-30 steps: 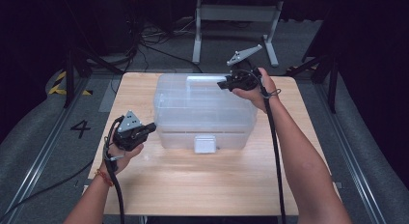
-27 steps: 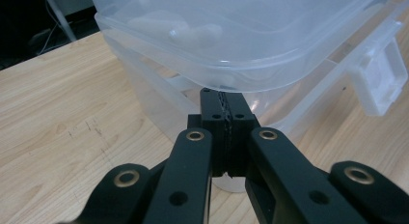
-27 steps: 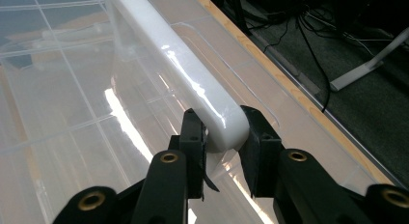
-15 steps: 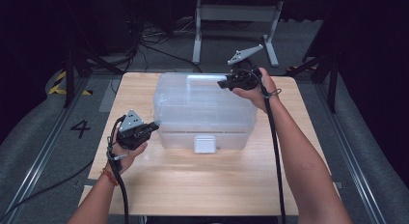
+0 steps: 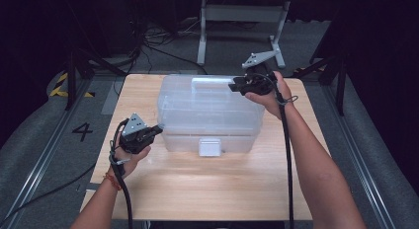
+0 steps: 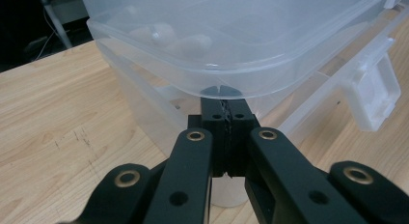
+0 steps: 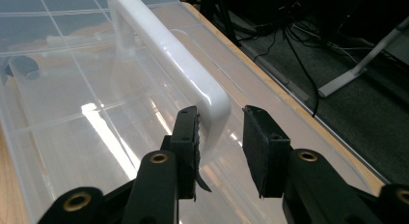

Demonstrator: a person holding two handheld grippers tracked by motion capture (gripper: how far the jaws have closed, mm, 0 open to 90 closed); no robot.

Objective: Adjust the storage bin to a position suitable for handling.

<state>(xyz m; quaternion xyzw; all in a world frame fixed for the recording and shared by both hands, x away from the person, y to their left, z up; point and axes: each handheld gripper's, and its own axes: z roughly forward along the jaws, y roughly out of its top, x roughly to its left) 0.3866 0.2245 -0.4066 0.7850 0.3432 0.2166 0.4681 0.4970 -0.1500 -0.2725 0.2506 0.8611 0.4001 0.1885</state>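
Box [image 5: 210,113] of clear plastic sits mid-table [image 5: 207,189], lid on, latch facing the person. Its white handle [image 7: 164,50] lies between the right gripper's [image 7: 219,137] fingers, which have just been opening and stand apart. Left gripper [image 6: 225,110], fingers pressed together, tucks under the lid's near-left corner.

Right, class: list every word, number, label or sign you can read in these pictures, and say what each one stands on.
"4": a dark numeral on the grey floor mat, left of the table in the high view.
The yellow and black hazard stripes on the floor carry no words.
The clear plastic box, its latch and both grippers bear no readable lettering.
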